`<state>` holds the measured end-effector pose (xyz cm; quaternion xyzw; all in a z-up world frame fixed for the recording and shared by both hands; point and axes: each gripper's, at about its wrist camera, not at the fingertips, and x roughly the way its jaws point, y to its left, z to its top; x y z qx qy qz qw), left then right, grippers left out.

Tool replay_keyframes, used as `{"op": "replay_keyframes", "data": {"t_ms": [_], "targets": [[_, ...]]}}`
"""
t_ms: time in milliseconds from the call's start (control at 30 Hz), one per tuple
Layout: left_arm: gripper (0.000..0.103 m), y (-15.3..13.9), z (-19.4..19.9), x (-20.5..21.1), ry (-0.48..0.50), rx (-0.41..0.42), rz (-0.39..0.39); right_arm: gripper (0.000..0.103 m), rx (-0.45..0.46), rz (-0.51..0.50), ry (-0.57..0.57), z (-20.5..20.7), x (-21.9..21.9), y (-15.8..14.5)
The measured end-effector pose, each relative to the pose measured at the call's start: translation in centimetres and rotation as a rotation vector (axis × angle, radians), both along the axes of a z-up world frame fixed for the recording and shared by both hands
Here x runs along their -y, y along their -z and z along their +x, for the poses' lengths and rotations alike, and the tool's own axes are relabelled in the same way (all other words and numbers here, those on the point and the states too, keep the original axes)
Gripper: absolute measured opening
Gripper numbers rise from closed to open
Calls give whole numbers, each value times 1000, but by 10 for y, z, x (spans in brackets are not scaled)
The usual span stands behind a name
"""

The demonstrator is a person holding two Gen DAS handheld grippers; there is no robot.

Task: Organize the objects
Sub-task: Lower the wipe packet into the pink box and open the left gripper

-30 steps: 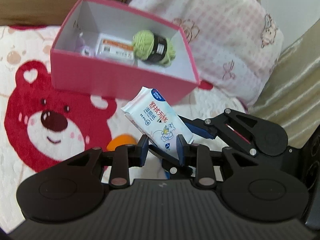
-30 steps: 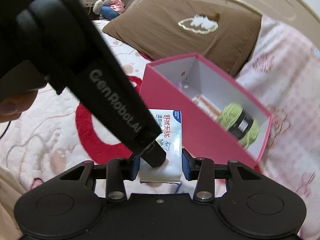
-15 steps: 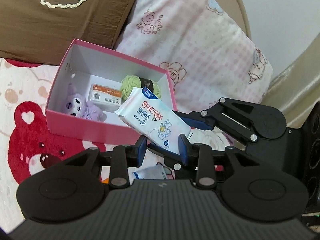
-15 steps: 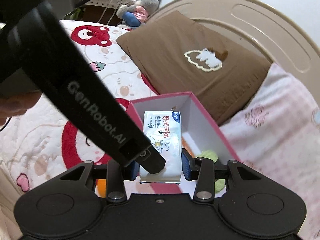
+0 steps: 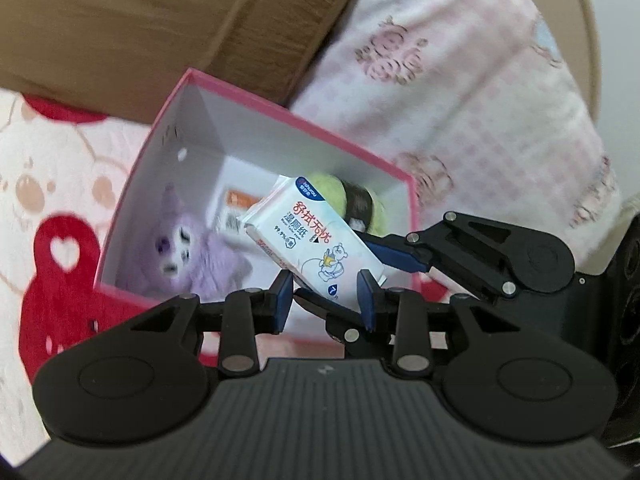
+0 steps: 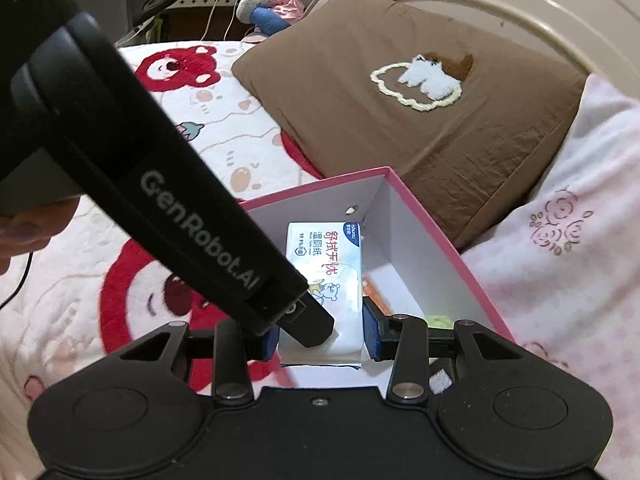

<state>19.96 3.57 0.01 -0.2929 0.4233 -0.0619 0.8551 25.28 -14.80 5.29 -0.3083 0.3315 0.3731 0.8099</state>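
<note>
left wrist view: the pack of wet wipes [image 5: 312, 240] hangs tilted over the near right part of the open pink box [image 5: 132, 216]. Its far end points down into the box, probably so that it can slide in beside the things already there. Those are a purple plush toy [image 5: 188, 248] at the left, a small carton with an orange label [image 5: 236, 204] behind it, and a green yarn ball [image 5: 332, 192] at the far right. the left gripper [image 5: 323, 300] is narrow, and its jaws have just opened a little. the near end of the pack is between them, but a small gap shows at the left pad, so i judge it only steadies the pack. the right gripper [image 5: 340, 270] comes in from the right, with one finger over the pack and one under it.

right wrist view: the pack lies lengthwise between the right jaws. both blue pads press on its long edges, so this gripper carries it, partly closed at the pack's width. one left finger rests on its printed face. the box stands on the bear blanket [image 6: 132, 280], just near the brown pillow [image 6: 400, 120].
</note>
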Motion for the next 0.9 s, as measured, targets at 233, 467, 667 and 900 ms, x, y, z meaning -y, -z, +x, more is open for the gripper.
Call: {"op": "replay_keyframes", "data": {"t_ms": [233, 467, 667, 900], "targets": [[32, 19, 45, 1, -14, -55, 26, 46, -43, 88, 17, 48, 15, 24], [33, 59, 74, -7, -39, -162, -17, 46, -117, 35, -40, 78, 9, 59], [33, 86, 91, -22, -85, -219, -82, 46, -133, -52, -113, 100, -8, 81], [33, 110, 104, -26, -88, -294, -164, 46, -155, -166, -181, 106, -18, 100]]}}
